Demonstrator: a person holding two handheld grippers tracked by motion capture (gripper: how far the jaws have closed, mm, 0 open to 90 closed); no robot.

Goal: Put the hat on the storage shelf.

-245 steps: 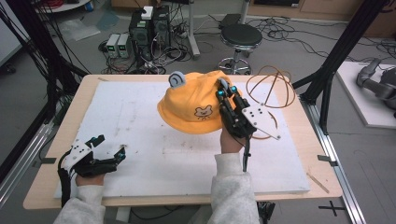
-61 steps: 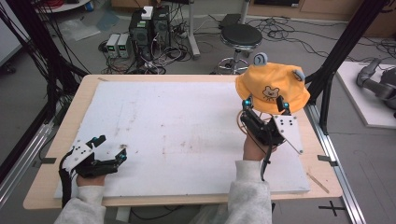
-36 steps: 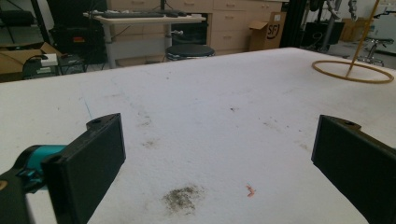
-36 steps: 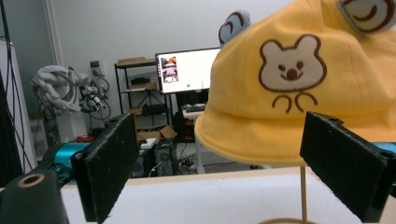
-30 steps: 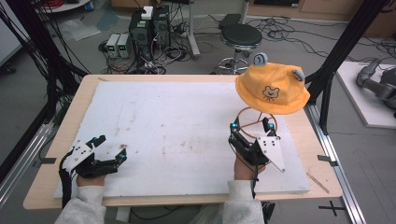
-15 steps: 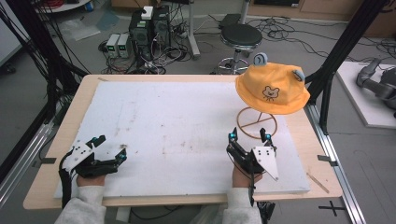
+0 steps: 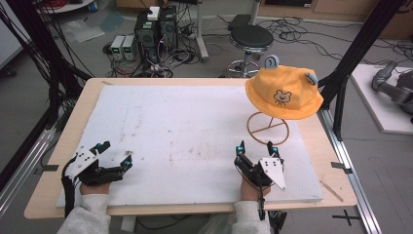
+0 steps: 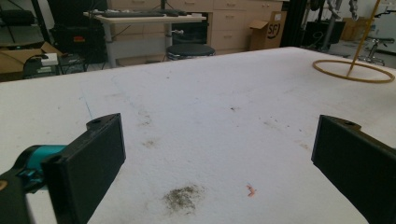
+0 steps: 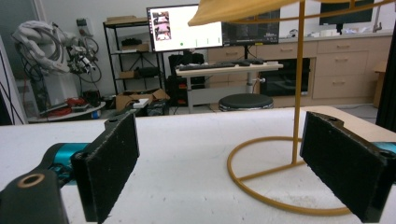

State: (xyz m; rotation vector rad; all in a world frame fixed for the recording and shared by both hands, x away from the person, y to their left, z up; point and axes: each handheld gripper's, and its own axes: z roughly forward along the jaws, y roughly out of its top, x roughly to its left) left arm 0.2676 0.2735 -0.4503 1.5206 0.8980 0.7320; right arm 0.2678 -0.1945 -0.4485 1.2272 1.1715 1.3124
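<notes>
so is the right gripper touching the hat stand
Apart. In the high view the right gripper sits short of the hat stand ring, white board between them; its jaws stand open.

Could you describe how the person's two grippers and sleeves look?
Each gripper, left gripper and right gripper, has a black body with two flat black jaws, teal accents at the jaw joints and a pale three-cornered plate on top. A black cable trails from each. The person wears light grey sleeves.
</notes>
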